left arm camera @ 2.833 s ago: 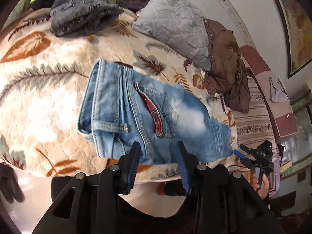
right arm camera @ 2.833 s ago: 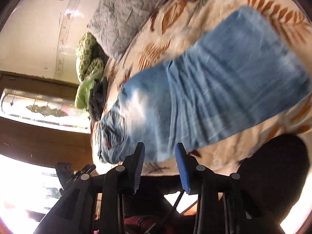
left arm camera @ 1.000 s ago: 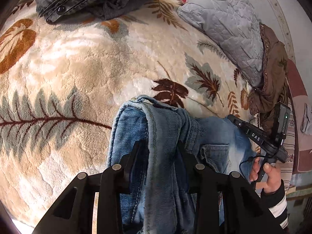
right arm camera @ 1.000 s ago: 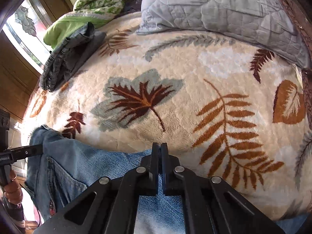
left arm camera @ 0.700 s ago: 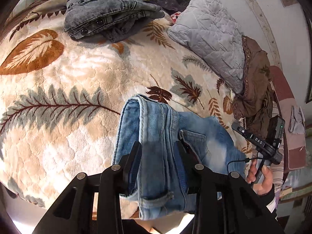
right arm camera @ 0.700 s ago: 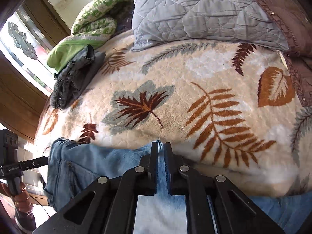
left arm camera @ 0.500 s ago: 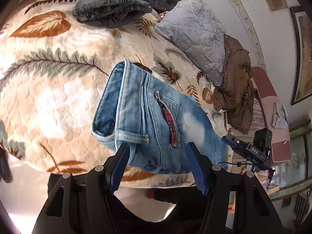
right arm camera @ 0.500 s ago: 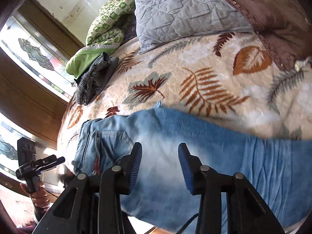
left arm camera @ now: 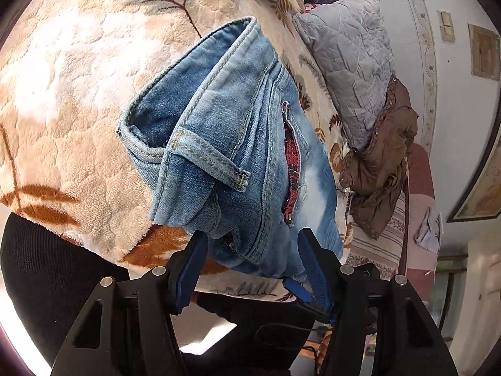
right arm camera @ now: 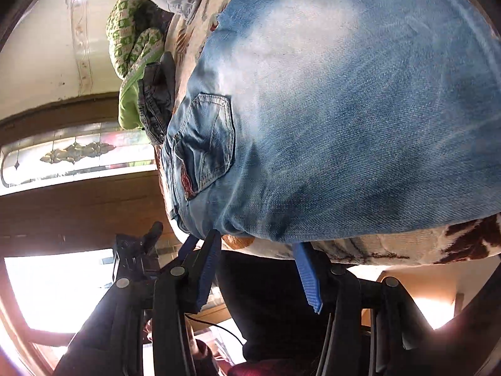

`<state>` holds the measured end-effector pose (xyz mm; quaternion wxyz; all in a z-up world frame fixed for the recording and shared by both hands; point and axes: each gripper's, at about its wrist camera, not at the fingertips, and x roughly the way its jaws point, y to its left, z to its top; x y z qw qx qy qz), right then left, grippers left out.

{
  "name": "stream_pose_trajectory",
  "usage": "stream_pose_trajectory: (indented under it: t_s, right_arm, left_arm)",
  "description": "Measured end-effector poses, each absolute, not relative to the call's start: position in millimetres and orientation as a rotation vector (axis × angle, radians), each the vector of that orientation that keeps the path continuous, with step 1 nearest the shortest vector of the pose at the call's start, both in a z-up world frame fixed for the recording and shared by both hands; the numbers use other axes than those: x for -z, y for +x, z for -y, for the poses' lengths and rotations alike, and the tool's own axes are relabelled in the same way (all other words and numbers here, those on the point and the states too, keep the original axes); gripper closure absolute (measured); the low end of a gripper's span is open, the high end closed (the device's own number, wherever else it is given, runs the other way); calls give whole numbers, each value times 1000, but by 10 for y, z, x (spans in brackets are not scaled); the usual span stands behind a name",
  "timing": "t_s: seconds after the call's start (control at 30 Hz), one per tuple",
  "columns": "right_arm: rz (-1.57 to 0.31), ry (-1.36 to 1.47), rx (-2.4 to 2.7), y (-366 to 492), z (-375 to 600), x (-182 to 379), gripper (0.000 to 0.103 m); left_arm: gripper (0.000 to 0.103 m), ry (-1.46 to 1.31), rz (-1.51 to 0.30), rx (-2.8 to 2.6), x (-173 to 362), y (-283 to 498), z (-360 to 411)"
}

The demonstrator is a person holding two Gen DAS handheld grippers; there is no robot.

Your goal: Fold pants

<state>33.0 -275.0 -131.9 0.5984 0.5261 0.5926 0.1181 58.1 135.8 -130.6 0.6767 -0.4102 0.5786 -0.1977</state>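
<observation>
Light blue jeans (left arm camera: 238, 144) lie on the leaf-patterned blanket (left arm camera: 62, 94), waistband and a red-lined pocket toward me. My left gripper (left arm camera: 252, 241) is open at the jeans' near edge, its blue pads clear of the denim. In the right wrist view the jeans (right arm camera: 344, 125) fill the frame, back pocket at the left. My right gripper (right arm camera: 255, 241) is open just short of the denim edge over the blanket's (right arm camera: 407, 247) rim. Its jaws are still opening and nothing is between them.
A grey quilted pillow (left arm camera: 350, 62) and a brown garment (left arm camera: 382, 169) lie at the far side of the bed. Folded dark grey jeans (right arm camera: 153, 100) and a green patterned cloth (right arm camera: 131, 31) sit beyond the waistband. The person's dark clothing (left arm camera: 47, 266) is against the bed's near edge.
Both grippers let go of the jeans, opened and pulled back to the bed's near edge. The jeans now lie flat on the blanket.
</observation>
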Motion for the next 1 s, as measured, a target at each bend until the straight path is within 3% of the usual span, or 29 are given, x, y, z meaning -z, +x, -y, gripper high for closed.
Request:
stream_pose_trajectory:
  t_s: [0.3, 0.37, 0.43, 0.5, 0.53, 0.67, 0.8, 0.87, 0.93, 1.0]
  right_arm:
    - [-1337, 1335, -242, 394, 2628, 1403, 53]
    - [-1336, 1339, -229, 451, 2623, 1409, 53]
    - [-1330, 1360, -245, 511, 2589, 1415, 55]
    - [-1295, 1289, -275, 615, 2561, 1293, 86]
    - [-1259, 1251, -298, 659, 2557, 1176, 95]
    - [-1168, 1103, -378, 742, 2498, 799, 95]
    - [-1348, 1092, -345, 670, 2356, 1267, 95]
    - [-1404, 1152, -326, 612, 2366, 1535, 89]
    - [-1422, 1224, -322, 564, 2424, 1620, 90]
    - [-1439, 1198, -340, 555, 2495, 1525, 80]
  left_arm:
    - [47, -939, -1308, 396, 1336, 632, -1359]
    - [54, -932, -1290, 388, 1258, 686, -1388]
    - [79, -877, -1281, 378, 1139, 743, -1366]
    - [84, -807, -1255, 388, 918, 785, -1302]
    - [85, -787, -1219, 401, 787, 808, -1283]
    - [85, -643, -1118, 399, 397, 817, -1198]
    - [85, -579, -1232, 315, 795, 704, -1211]
    - [85, -622, -1294, 298, 1054, 669, -1217]
    - [85, -699, -1290, 332, 1075, 627, -1280]
    - [84, -703, -1264, 355, 956, 589, -1303]
